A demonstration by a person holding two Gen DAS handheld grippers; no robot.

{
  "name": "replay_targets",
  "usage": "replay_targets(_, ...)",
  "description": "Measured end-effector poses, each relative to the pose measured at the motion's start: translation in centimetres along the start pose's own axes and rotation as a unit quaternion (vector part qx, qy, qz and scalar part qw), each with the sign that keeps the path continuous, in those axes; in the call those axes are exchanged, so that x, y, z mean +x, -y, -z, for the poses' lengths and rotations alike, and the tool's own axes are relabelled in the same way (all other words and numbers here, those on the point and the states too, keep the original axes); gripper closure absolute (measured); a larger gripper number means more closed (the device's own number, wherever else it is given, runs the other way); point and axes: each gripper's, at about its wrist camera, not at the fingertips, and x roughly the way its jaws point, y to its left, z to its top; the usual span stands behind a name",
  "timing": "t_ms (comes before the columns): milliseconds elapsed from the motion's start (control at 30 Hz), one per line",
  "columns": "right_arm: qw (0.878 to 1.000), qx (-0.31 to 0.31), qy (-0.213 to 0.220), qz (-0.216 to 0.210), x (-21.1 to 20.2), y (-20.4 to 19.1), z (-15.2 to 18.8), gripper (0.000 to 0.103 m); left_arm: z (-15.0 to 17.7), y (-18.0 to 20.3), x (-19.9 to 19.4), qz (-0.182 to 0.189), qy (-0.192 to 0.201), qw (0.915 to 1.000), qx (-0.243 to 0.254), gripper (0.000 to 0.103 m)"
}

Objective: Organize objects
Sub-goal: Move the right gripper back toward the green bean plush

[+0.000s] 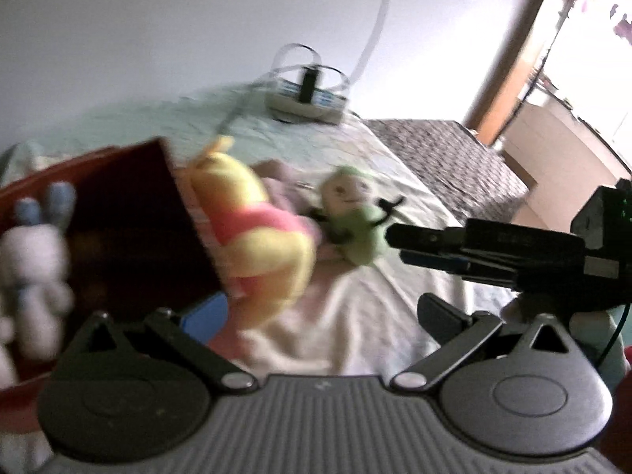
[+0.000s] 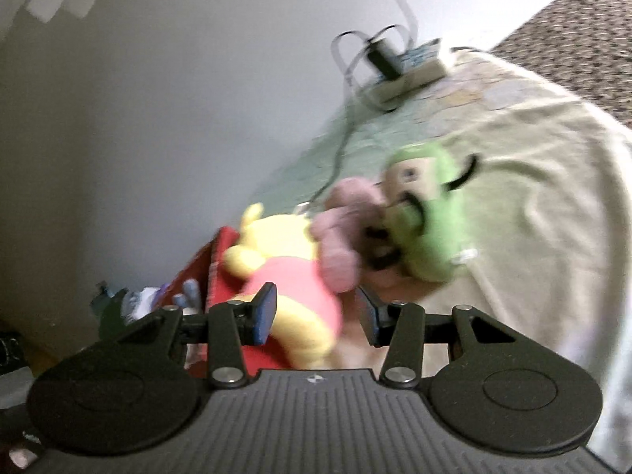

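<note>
- The yellow bear plush (image 2: 292, 276) in a pink shirt is lying at the edge of the red box (image 1: 130, 213), leaning against the box's outer wall and resting on the bed cover (image 1: 367, 308).
- The right gripper (image 2: 316, 314) is straddling the bear's lower body; its fingers (image 2: 265, 312) are standing wide apart with the plush between them. Both views are motion-blurred, so whether a pad is touching the fabric cannot be told. No closed grip is visible.
- The left gripper (image 1: 320, 316) is sitting near the same bear with its fingers (image 1: 205, 318) spread wide and nothing held.
- Step in hand, as judged: the right gripper is lining up a pick of the bear for transfer into the box.
- A white rabbit plush (image 1: 33, 260) with blue ears is lying inside the box already, so sorting appears partly done.
- A pink plush (image 2: 343, 233) is lying just beside the bear, touching it, and a green plush (image 2: 428, 217) is lying against the pink one, both on the bed.
- Next move, as judged: closing the fingers on the bear's torso alone, keeping the pink plush out of the pinch, then lifting over the box wall.
- A power strip (image 1: 306, 102) with looped cable is sitting well apart, near the wall.
</note>
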Motion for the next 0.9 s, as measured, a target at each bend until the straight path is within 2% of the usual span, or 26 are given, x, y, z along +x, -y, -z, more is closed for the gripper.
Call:
replay_targets(100,1.0,0.006,0.002,0.016,-0.6,1.7,-0.4,0.054,-0.4,2.1,2.5,0.025,-0.018,0.9994,0.013,0.001)
replay_targets(200,1.0,0.015,0.001,0.026,-1.1,3.3,-0.7,0.053,-1.0,3.4,5.1,0.057,-0.035,0.9978,0.0,0.001)
replay_targets(300,0.999,0.027,0.002,0.028,-1.6,4.9,-1.2,0.05,-1.6,4.7,6.7,0.059,-0.026,0.9979,0.002,0.001)
replay_targets(467,0.998,0.056,0.003,0.018,-1.7,7.2,-2.7,0.048,-3.1,5.8,9.7,0.035,-0.03,0.9987,0.022,0.001)
replay_targets(700,0.997,0.079,-0.005,0.006,-0.3,9.2,-4.7,0.046,-4.9,5.9,13.6,0.012,-0.053,0.9985,0.004,0.001)
replay_targets(833,0.995,0.103,-0.017,-0.012,1.2,10.3,-5.8,0.041,-5.5,6.4,15.4,-0.033,-0.04,0.9979,0.037,0.001)
replay_targets(900,0.993,0.114,-0.022,-0.017,2.0,10.8,-6.3,0.04,-5.6,6.3,16.3,-0.035,-0.047,0.9975,0.04,0.001)
